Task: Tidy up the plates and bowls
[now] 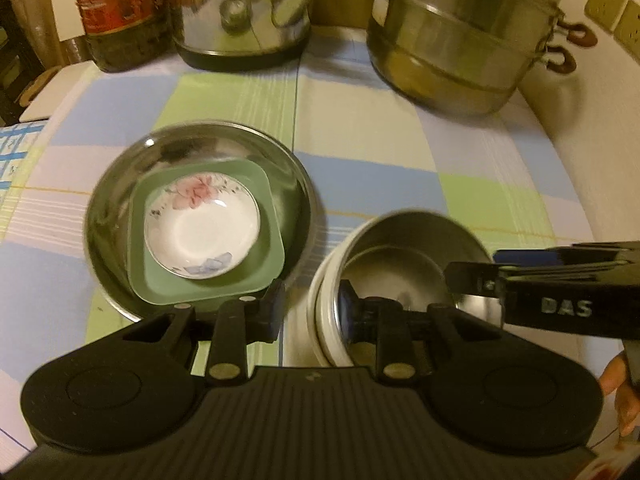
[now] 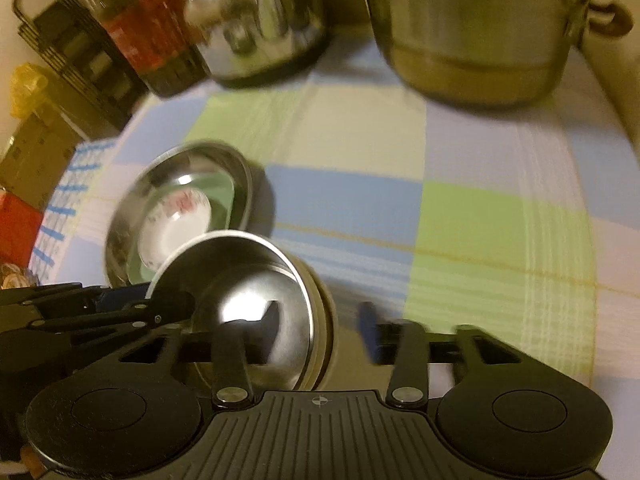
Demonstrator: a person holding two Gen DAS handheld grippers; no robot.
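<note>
- Steel is the material of the wide plate point(image 1: 120, 200) that lies on the table point(image 1: 360, 128), at about 10 o'clock from the left gripper point(image 1: 310, 312) in the left wrist view.
- Inside this steel plate sits a green square dish point(image 1: 272, 216), and inside the dish sits a white saucer point(image 1: 202, 232) with a pink flower and a blue flower painted on it.
- At about 1 o'clock from the left gripper stands a stack of bowls: a steel bowl point(image 1: 404, 256) is nested in a white bowl point(image 1: 320, 304); the stack is just beside the steel plate.
- The jaws of the left gripper are spread; the right pad reaches over the near rim of the stacked bowls, the left pad is outside, beside the green dish. I cannot tell if they touch the rim.
- The right gripper point(image 2: 320, 340) has its jaws spread too; its left finger lies inside the steel bowl and its right pad stays outside the stack, so the rim is between them but not pinched.
- In the left wrist view the right gripper comes in from 3 o'clock, with its tip above the steel bowl.
- At the far side of the table, from 11 to 1 o'clock, stand a jar point(image 1: 120, 12) with a red label, a steel kettle point(image 1: 244, 12) and a big steel steamer pot point(image 1: 464, 36).
- The table carries a checked cloth in blue, green and cream squares.
</note>
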